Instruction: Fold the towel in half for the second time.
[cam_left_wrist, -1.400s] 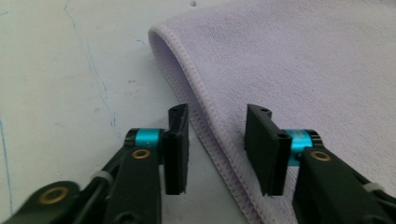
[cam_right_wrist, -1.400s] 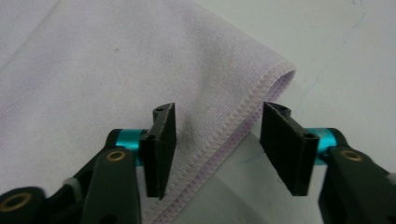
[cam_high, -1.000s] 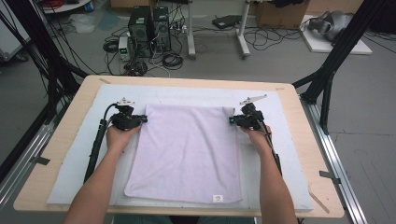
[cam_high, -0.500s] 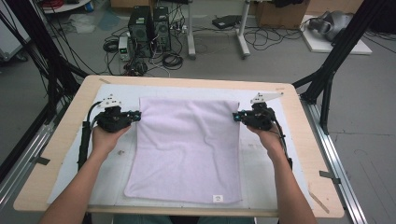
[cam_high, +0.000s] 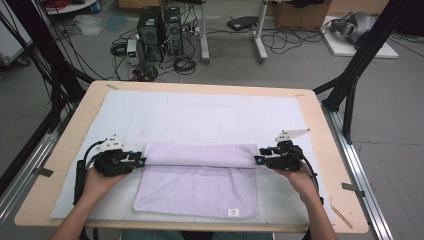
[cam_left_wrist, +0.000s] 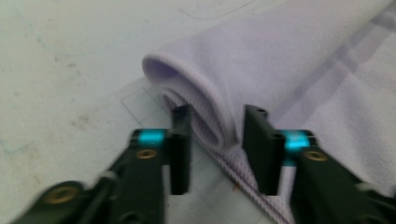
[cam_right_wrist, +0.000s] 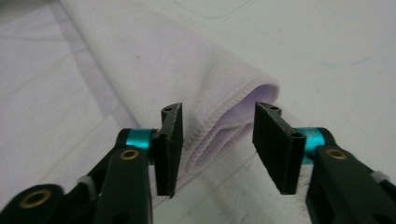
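Observation:
A lilac towel (cam_high: 197, 182) lies on the white mat, its far part folded back toward me in a soft roll (cam_high: 200, 154). My left gripper (cam_high: 141, 160) sits at the roll's left end, and my right gripper (cam_high: 257, 160) at its right end. In the left gripper view the jaws have just been opening; the folded towel edge (cam_left_wrist: 212, 119) lies between the pads (cam_left_wrist: 183, 140) without being pinched. In the right gripper view the jaws have likewise just been opening, and the folded edge (cam_right_wrist: 224, 123) rests loose between them, beside one pad (cam_right_wrist: 273, 140).
A white mat (cam_high: 200, 117) covers most of the wooden table (cam_high: 85, 120). The towel's near hem carries a small label (cam_high: 233, 212). Black frame legs (cam_high: 350, 85) stand at the table's far corners, with cables and computer boxes on the floor beyond.
Both hands pulled the towel's far edge toward me, folding it over the near part. Both grippers, shut on the corners before, now stand open around the fold.

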